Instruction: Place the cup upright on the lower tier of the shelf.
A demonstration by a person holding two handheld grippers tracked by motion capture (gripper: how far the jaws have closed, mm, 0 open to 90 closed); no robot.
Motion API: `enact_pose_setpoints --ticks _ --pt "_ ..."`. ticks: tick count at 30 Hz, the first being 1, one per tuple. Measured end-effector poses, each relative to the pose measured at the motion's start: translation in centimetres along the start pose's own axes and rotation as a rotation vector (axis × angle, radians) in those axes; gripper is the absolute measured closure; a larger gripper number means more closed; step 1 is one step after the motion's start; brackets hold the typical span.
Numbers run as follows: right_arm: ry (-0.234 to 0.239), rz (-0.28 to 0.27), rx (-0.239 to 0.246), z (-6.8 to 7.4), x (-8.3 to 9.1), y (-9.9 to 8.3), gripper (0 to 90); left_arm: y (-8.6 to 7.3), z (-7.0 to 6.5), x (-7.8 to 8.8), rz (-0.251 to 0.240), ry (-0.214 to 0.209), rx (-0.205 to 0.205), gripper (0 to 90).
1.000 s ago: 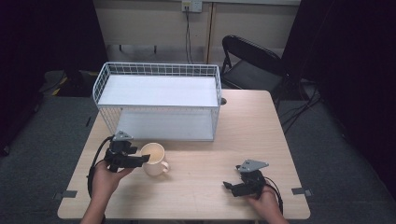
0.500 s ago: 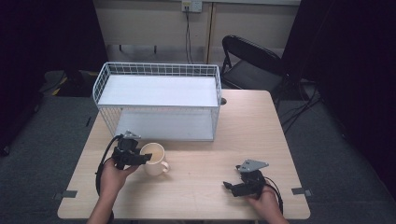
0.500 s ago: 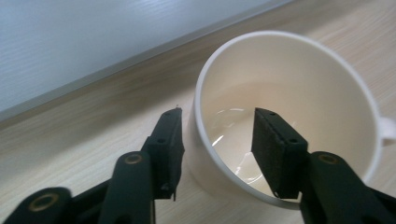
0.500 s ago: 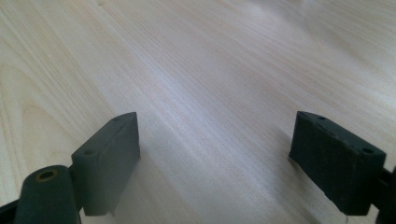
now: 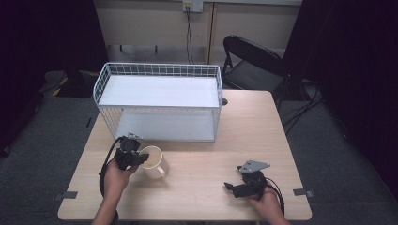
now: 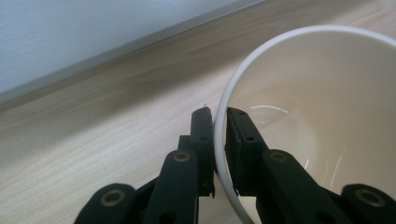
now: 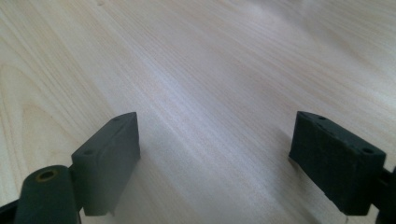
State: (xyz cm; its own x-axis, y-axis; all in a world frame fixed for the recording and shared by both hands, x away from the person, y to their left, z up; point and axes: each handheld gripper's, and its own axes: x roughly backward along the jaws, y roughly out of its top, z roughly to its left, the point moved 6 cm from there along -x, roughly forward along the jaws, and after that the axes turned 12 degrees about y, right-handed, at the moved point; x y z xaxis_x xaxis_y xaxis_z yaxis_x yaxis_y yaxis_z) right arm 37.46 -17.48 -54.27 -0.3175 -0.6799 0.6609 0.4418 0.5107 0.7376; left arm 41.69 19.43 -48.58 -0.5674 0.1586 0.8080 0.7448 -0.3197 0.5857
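Note:
A cream mug [image 5: 155,162] stands upright on the wooden table [image 5: 244,126], in front of the white wire rack, with its handle toward the person. My left gripper [image 5: 140,158] has just been closing and now pinches the mug's left wall. In the left gripper view one jaw sits outside and one inside the rim, so the left gripper [image 6: 219,117] is shut on the mug [image 6: 322,107]. My right gripper [image 5: 230,187] rests low at the table's front right, jaws wide apart. The right gripper [image 7: 215,154] has bare wood between its fingers.
A white wire rack [image 5: 159,101] with two white shelves stands at the back left of the table. A black folding chair [image 5: 253,63] is behind the table's far right corner. Cables trail from both grippers.
The left gripper has edged right onto the mug's rim and its jaws have closed on the wall. The mug stays in place. The right hand has not moved.

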Motion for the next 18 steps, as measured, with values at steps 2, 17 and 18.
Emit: enact_pose_setpoints --ticks 2,17,18 --pt "0.000 0.000 0.000 0.00 0.00 0.00 15.0 -0.11 0.12 0.09 -0.003 -0.003 0.004 82.9" --pt "-0.001 0.001 -0.001 0.00 0.01 0.00 15.0 -0.61 0.73 0.52 -0.072 0.059 0.057 83.2" --pt "0.000 0.000 -0.001 0.00 0.00 0.00 15.0 -0.59 0.87 0.55 -0.084 0.064 0.068 83.2"
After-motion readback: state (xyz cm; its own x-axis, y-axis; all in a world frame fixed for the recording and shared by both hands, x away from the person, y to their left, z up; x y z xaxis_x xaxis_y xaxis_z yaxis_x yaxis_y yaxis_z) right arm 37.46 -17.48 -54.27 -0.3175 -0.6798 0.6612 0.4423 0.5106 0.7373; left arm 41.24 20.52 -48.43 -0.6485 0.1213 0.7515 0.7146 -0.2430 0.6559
